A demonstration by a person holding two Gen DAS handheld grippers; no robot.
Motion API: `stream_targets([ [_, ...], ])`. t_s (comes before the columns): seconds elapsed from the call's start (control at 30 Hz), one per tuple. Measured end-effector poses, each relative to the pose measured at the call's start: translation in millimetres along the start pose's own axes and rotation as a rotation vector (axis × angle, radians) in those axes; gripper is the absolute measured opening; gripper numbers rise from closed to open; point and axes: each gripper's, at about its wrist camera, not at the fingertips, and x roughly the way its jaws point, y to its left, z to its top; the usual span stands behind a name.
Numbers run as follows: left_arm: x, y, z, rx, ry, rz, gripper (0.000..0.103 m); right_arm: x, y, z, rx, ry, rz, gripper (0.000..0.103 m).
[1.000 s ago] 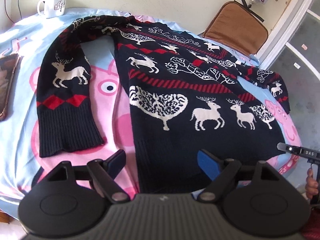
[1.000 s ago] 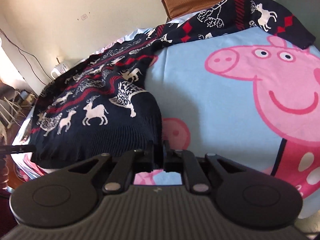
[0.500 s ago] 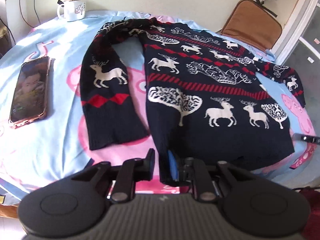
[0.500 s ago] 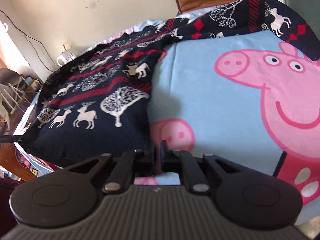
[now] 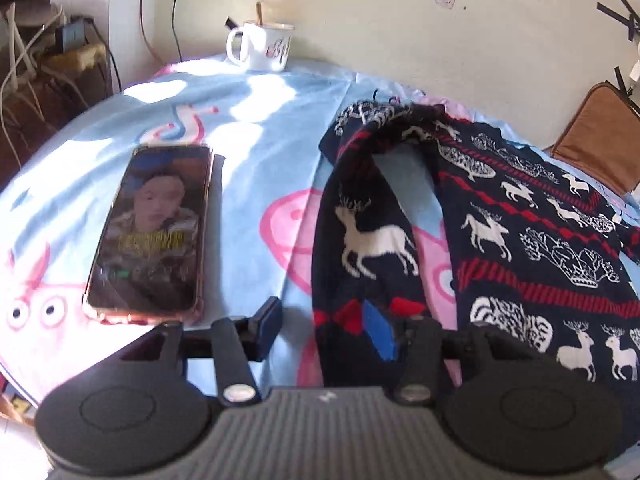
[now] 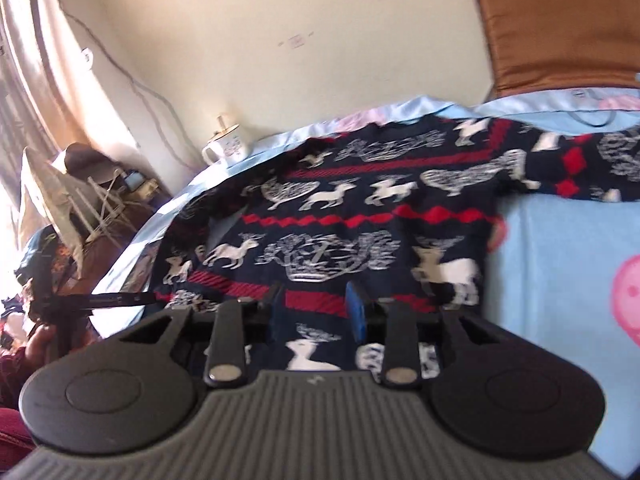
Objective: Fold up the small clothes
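Navy knit with white reindeer and red zigzag bands: the sweater (image 5: 532, 240) lies spread on the counter, over a pale blue cartoon-pig blanket (image 5: 260, 168). From my left wrist camera, one sleeve (image 5: 360, 240) runs down toward me, apart from the body with a strip of blanket showing between them. My left gripper (image 5: 324, 330) has its jaws spread wide; the left finger sits over bare blanket, the blue-padded right one over the sleeve near its red diamond band. I cannot tell whether either finger touches the fabric.

A phone (image 5: 154, 232) with a lit screen lies flat on the blanket, left of the sleeve. A white mug (image 5: 262, 46) stands at the far edge by the wall.

My right wrist view is blurred. The right gripper (image 6: 316, 312) also has its jaws spread, low over the sweater's body (image 6: 340, 232), with knit showing between the fingers. A brown cushion (image 6: 560, 24) leans against the wall behind.
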Motion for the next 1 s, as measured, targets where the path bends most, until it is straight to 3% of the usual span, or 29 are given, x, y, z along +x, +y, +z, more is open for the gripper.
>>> stream_targets([
  [0.03,2,-2,1,0.022,0.015,-0.03,0.006,15,10,6,-0.014,0.017,0.028,0.037],
  [0.1,-2,-6,2,0.033,-0.005,-0.058,0.006,53,37,23,-0.034,0.065,0.098,0.039],
  [0.33,-64,-40,2,0.089,-0.17,-0.279,0.006,145,95,68,0.008,0.207,0.286,0.059],
  [0.43,-65,-63,2,0.155,-0.176,-0.316,0.006,161,109,79,-0.008,0.229,0.311,0.064],
  [0.53,-58,-77,6,0.183,-0.171,-0.363,0.006,175,109,78,-0.029,0.291,0.236,0.069],
  [0.63,-53,-82,13,0.197,-0.184,-0.375,0.006,188,98,72,0.059,0.371,0.24,0.069],
  [0.83,-62,-54,40,0.142,-0.228,-0.417,0.006,158,70,90,0.218,0.287,0.354,0.071],
  [1.0,-75,-30,73,0.065,-0.281,-0.438,0.006,135,63,108,0.237,0.199,0.406,0.071],
])
